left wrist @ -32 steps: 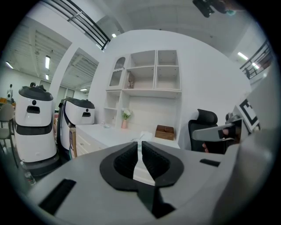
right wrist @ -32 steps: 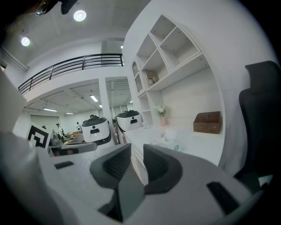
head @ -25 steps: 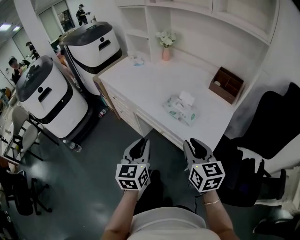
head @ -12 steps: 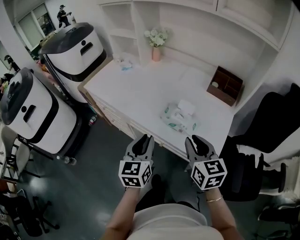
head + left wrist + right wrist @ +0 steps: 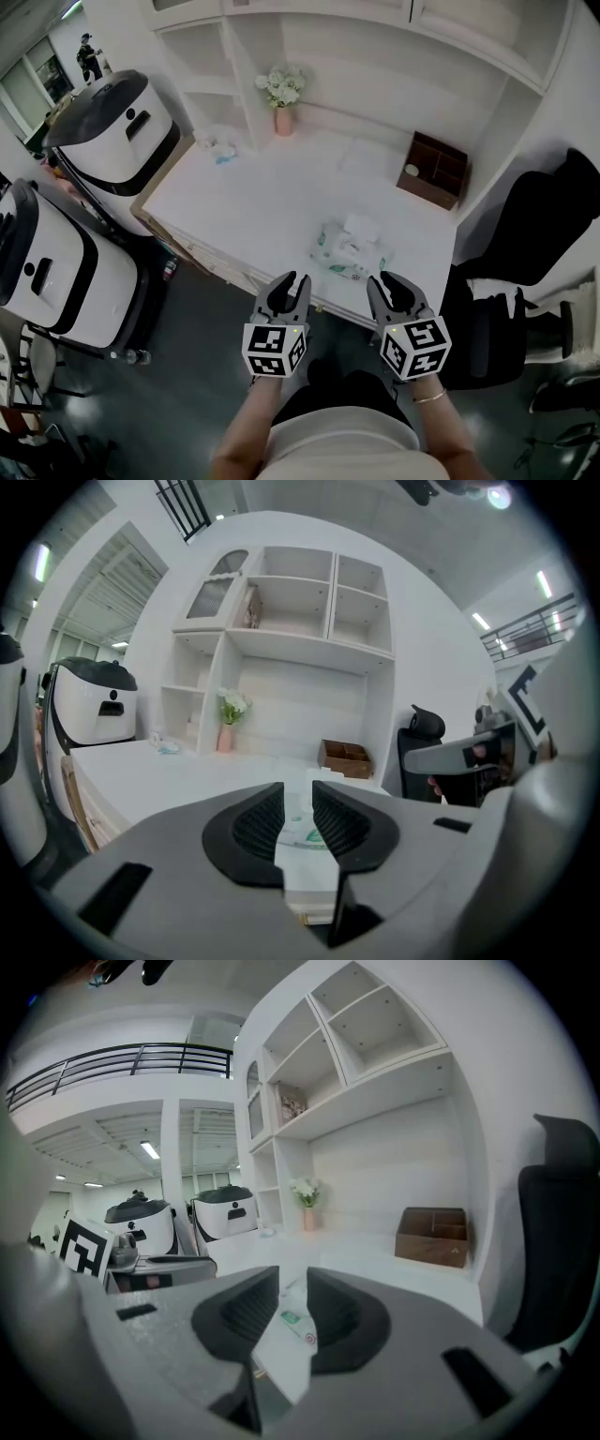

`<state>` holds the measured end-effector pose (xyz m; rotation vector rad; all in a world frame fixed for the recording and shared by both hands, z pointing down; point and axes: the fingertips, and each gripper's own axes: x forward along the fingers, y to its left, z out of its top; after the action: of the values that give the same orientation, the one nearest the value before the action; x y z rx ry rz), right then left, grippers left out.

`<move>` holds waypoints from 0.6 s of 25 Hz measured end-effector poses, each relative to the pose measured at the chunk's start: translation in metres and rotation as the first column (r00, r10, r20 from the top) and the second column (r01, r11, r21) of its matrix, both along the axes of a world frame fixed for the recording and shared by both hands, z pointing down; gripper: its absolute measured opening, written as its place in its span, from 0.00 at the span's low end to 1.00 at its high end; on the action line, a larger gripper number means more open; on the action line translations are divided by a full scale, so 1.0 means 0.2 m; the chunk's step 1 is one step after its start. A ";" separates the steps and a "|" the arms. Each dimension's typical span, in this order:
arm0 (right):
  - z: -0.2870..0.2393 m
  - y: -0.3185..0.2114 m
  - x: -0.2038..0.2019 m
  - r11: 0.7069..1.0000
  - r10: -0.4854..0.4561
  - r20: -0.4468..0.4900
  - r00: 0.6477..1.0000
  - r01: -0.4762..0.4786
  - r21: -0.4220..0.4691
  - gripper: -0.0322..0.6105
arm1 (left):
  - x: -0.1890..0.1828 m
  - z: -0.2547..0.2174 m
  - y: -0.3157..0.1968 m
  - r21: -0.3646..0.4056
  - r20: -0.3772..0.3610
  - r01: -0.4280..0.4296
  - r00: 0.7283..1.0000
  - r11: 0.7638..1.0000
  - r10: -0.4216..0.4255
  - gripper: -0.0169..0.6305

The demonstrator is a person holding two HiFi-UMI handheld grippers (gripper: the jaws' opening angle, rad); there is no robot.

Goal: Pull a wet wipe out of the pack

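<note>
Left fingers (image 5: 255,822): apart and opening, nothing between them
Right fingers (image 5: 246,1314): a little apart, nothing held
Left gripper (image 5: 291,280): in the air just off the counter's (image 5: 253,202) front edge
Right gripper (image 5: 383,279): alongside, also short of the counter's front edge
Wipe pack (image 5: 348,255): flat on the counter near its front edge, a white wipe (image 5: 361,226) standing out of its top
Wooden box (image 5: 432,169): at the counter's back right corner
</note>
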<state>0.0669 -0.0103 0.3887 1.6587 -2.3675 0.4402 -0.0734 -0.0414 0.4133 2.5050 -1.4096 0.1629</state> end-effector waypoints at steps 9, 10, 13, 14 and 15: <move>0.06 -0.08 0.07 0.999 0.049 -0.020 0.999 -0.049 -0.023 0.17 | 0.20 0.05 -0.10 -0.012 0.050 -0.126 0.991 0.992 0.126 0.19; 0.06 -0.09 0.08 0.998 0.052 -0.021 0.998 -0.053 -0.025 0.17 | 0.22 0.06 -0.11 -0.015 0.054 -0.138 0.989 0.990 0.138 0.19; 0.08 -0.12 0.10 0.998 0.062 -0.021 0.998 -0.063 -0.029 0.17 | 0.29 0.08 -0.15 -0.028 0.066 -0.173 0.982 0.985 0.175 0.20; 0.08 -0.13 0.12 0.997 0.065 -0.022 0.998 -0.066 -0.030 0.17 | 0.32 0.09 -0.17 -0.032 0.071 -0.184 0.980 0.982 0.185 0.20; 0.08 -0.14 0.13 0.997 0.068 -0.024 0.997 -0.069 -0.030 0.17 | 0.34 0.10 -0.18 -0.035 0.079 -0.193 0.978 0.981 0.195 0.20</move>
<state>0.0926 -0.0390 0.4056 1.7256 -2.2816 0.4650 -0.0044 -0.0773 0.4341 2.6379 -1.1797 0.3239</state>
